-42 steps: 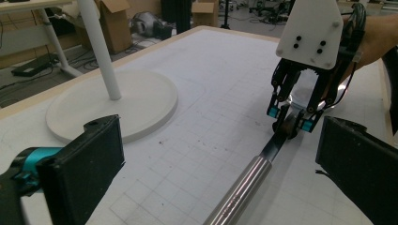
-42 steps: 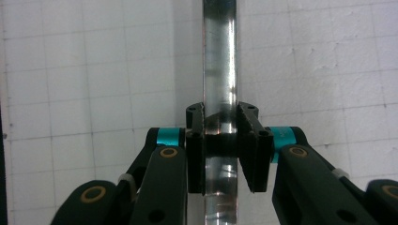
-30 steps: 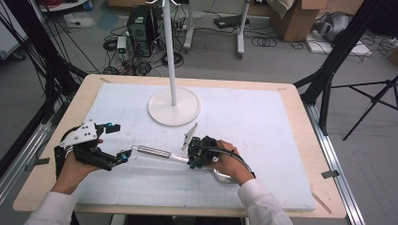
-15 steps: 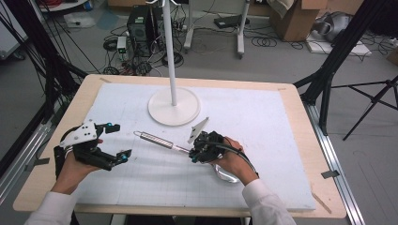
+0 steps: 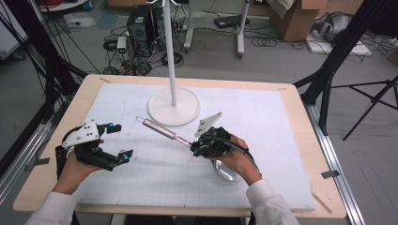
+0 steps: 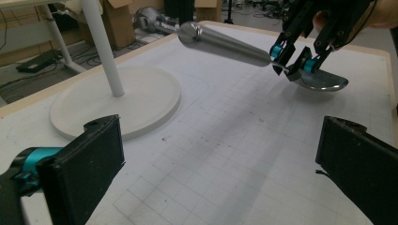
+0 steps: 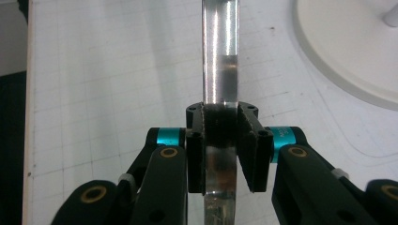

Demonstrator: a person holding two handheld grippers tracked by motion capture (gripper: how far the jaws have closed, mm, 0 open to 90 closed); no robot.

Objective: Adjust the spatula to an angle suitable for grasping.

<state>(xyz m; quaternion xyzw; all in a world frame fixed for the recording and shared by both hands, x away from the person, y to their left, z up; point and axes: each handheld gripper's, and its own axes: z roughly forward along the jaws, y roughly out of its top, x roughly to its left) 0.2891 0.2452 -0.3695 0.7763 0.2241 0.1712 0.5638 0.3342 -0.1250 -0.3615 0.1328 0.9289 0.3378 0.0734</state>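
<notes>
We see the right claw [image 5: 196,149] clenched on the long shiny steel ladle [image 5: 162,130] — handle raised just before the white round-based stand [image 5: 174,106]; the left claw [image 5: 119,140] gapes empty, well left of that stand.

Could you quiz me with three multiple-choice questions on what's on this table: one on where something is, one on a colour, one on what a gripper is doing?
1. Where is the white stand base?
A. at the near edge by the sleeves
B. on the far middle of the white mat
C. off the table

2. What colour is the spoon?
A. red
B. silvery metal
C. black

3. How are the left gripper fingers?
A. spread apart, holding nothing
B. closed on the spoon
C. closed on the stand

Answers: 1 B, the base sits beyond both grippers in the high view. 2 B, its handle and bowl shine like steel. 3 A, the left gripper view shows a wide gap; the right gripper clamps the spoon.
</notes>
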